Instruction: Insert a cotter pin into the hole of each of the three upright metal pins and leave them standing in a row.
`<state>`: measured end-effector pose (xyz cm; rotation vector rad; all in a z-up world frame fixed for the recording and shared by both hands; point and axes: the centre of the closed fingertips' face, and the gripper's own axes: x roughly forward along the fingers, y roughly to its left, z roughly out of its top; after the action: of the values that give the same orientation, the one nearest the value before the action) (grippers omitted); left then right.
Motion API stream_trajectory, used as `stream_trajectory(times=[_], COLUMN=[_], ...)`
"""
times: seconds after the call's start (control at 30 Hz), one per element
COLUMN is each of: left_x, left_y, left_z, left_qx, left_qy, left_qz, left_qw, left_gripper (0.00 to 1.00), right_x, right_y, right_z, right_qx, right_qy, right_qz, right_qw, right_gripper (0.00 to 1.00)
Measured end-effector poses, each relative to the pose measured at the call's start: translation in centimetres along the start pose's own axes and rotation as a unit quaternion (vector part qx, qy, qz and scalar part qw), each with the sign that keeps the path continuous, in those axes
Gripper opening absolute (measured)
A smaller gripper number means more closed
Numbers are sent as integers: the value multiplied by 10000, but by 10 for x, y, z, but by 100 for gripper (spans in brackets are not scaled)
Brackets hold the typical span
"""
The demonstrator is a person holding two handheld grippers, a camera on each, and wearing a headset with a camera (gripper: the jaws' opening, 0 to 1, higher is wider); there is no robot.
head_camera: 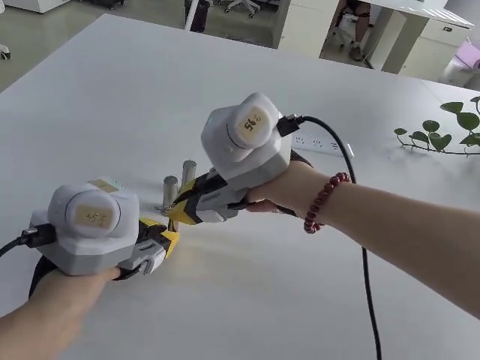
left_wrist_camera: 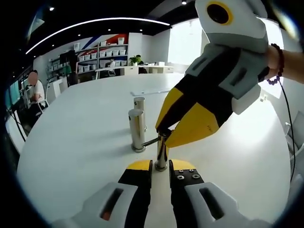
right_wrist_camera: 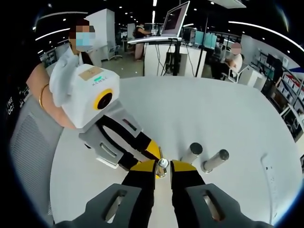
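head view: well in from the edges of the white table (head_camera: 135,90), the left gripper (left_wrist_camera: 161,167) clamps the nearest metal pin (left_wrist_camera: 161,152) steady, so the right gripper (left_wrist_camera: 164,133), nearly closed, can thread its cotter pin (left_wrist_camera: 151,141).

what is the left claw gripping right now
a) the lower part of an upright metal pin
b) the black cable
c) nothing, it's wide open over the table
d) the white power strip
a: in the left gripper view, the left claw has its jaws pressed on either side of the lower part of the nearest metal pin, which stands upright on the white table.
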<state>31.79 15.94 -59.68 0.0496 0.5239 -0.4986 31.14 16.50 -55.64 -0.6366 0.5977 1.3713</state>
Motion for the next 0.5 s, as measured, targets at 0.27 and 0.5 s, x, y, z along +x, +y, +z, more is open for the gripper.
stream_trajectory(times=[0.27,0.5], left_x=[-4,-14], left_y=[-1,-5], left_z=[1,6], left_qx=[-1,105], left_qy=[-2,-85], left_qz=[-38,-139], left_qw=[10000,9998], left_gripper=[18,27], right_x=[-10,-16], right_y=[-2,-23], right_z=[8,16], right_qx=[291,517], right_qy=[-211,-433], right_qz=[-29,-484], right_qw=[9993,9965], right_gripper=[13,15])
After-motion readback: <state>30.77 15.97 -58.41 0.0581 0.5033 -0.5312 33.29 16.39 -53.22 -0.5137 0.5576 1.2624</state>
